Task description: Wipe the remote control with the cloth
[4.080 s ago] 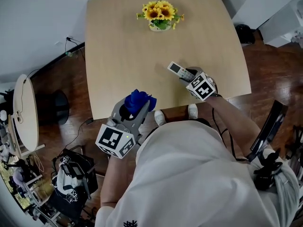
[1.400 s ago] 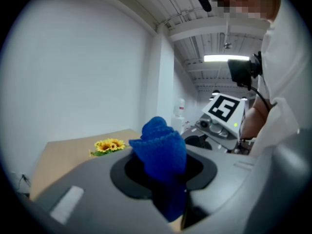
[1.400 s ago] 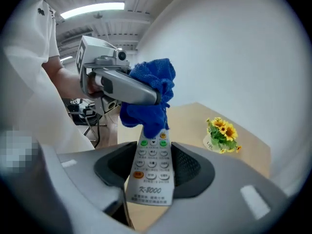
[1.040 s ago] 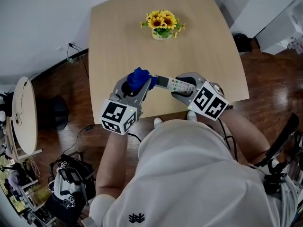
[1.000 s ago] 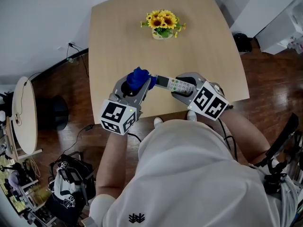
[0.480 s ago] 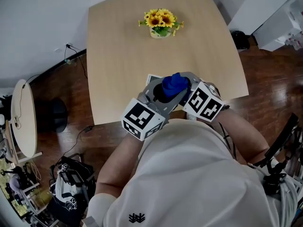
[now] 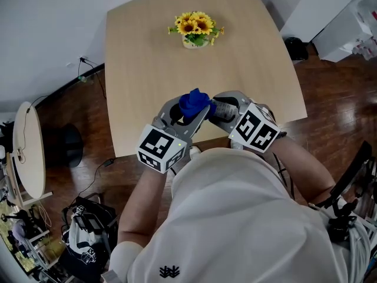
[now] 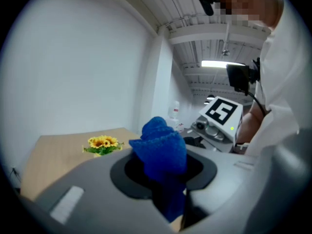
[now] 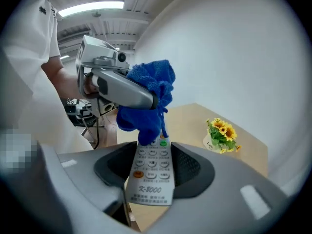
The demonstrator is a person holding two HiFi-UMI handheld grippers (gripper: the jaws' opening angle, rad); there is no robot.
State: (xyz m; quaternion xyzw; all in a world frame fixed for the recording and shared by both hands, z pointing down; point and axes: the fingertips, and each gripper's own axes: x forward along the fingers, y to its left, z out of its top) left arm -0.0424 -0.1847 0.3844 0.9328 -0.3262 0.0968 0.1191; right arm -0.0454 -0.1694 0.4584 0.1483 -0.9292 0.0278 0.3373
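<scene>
We grip the pale grey push-button remote control in our right gripper, its keypad visible only in that gripper's view, our left gripper pinching the bunched blue terry cloth on the remote's far end, the head view hiding most of the remote under cloth, near edge of the light wooden table, small pot of yellow sunflowers far across.

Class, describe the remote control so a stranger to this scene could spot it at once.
Over the near edge of the pale wooden table, opposite the sunflowers, two grippers meet. The right gripper clamps the remote control: a flat white handset with rows of buttons, one orange. The blue cloth held by the left gripper over its far end is soft and crumpled.
</scene>
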